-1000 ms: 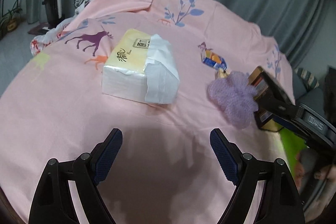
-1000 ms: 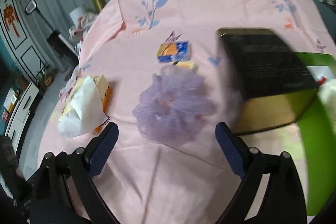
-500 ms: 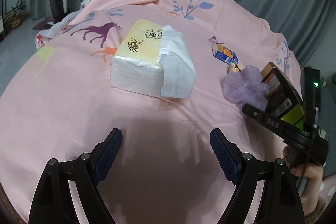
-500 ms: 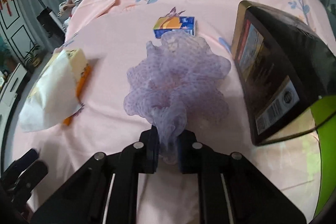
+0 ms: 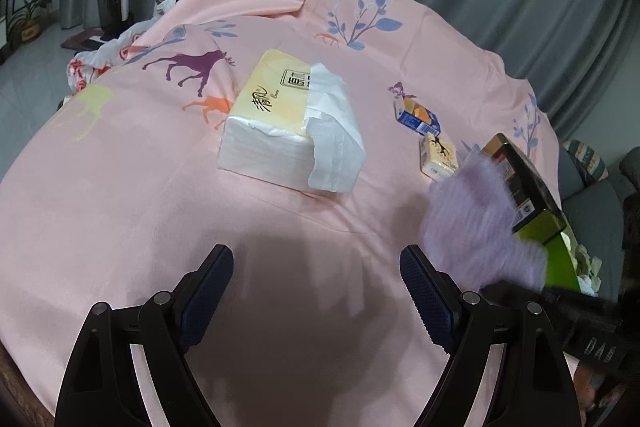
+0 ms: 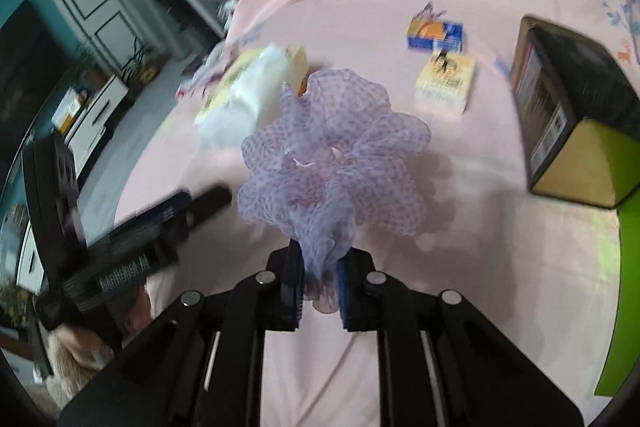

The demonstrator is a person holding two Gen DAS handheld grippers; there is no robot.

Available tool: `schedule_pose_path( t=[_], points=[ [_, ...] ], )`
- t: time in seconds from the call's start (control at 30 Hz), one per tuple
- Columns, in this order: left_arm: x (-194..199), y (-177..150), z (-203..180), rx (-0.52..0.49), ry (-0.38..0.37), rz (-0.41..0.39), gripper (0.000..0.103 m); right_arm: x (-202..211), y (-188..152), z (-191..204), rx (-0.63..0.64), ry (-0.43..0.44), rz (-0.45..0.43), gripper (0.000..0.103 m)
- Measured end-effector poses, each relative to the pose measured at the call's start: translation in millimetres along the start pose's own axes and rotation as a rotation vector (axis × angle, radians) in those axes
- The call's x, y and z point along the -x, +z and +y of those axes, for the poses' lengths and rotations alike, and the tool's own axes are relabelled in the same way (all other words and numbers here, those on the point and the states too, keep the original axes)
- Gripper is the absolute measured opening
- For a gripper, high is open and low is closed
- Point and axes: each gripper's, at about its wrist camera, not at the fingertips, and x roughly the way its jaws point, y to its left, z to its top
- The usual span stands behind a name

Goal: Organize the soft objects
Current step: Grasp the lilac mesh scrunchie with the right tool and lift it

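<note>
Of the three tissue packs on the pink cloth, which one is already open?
The large yellow tissue pack, left of the two small ones: white tissues spill from its torn end. The small blue-orange pack and small cream pack look sealed.

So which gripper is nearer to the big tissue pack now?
Left. The left gripper faces the tissue pack across bare cloth; the right gripper, holding the purple mesh puff, sits farther away.

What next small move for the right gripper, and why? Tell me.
Probably carry the purple mesh pouf a little further off the pink sheet. The right gripper is shut on its lower edge, and it hangs between the tissue pack and black box; the left gripper is open.
</note>
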Motion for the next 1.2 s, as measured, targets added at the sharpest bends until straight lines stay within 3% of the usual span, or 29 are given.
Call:
schedule_pose_path(
  t=[0.07, 0.13, 0.2, 0.33, 0.4, 0.43, 0.57, 0.77, 0.87, 1.0, 1.2],
  points=[
    [1.5, -0.4, -0.1, 0.001, -0.005, -0.001, 0.086, -6.9, -4.9, 0.6, 0.010, -0.009, 0.057, 0.019],
    [2.4, -1.7, -0.8, 0.003, -0.013, 0.001, 0.086, -8.6, -8.5, -1.6, 0.001, -0.008, 0.085, 0.031],
    [3.2, -3.1, -1.7, 0.003, -0.025, 0.003, 0.086, -6.3, -7.9, -4.0, -0.007, -0.009, 0.090, 0.063],
    [4.4, -5.6, -7.2, -0.010, -0.052, 0.000, 0.086, 11.5, -2.3, -10.8, -0.008, -0.013, 0.031, 0.069],
    [3.2, -8.1, -11.6, -0.018, -0.070, 0.008, 0.086, 19.7, 0.4, -16.5, -0.029, 0.012, -0.012, 0.080],
    [1.0, -9.4, -14.6, -0.027, -0.090, 0.021, 0.086, 21.0, 1.4, -20.0, -0.047, 0.020, -0.029, 0.081],
    [-2.9, -16.5, -27.2, -0.060, -0.144, 0.058, 0.082, 16.2, 5.8, -32.8, -0.120, 0.027, -0.080, 0.081],
    [-15.9, -30.3, -47.2, -0.141, -0.174, 0.115, 0.053, -17.7, 10.5, -37.2, -0.158, 0.098, -0.047, 0.079],
    [-25.2, -35.0, -49.5, -0.140, -0.179, 0.142, 0.042, -34.5, 9.5, -35.1, -0.157, 0.099, -0.007, 0.069],
    [-27.5, -35.8, -52.3, -0.146, -0.202, 0.139, 0.039, -48.5, 5.9, -35.0, -0.172, 0.139, 0.036, 0.046],
    [-27.3, -38.2, -58.6, -0.172, -0.203, 0.131, 0.031, -47.6, 1.6, -28.5, -0.168, 0.189, 0.051, 0.032]
  ],
)
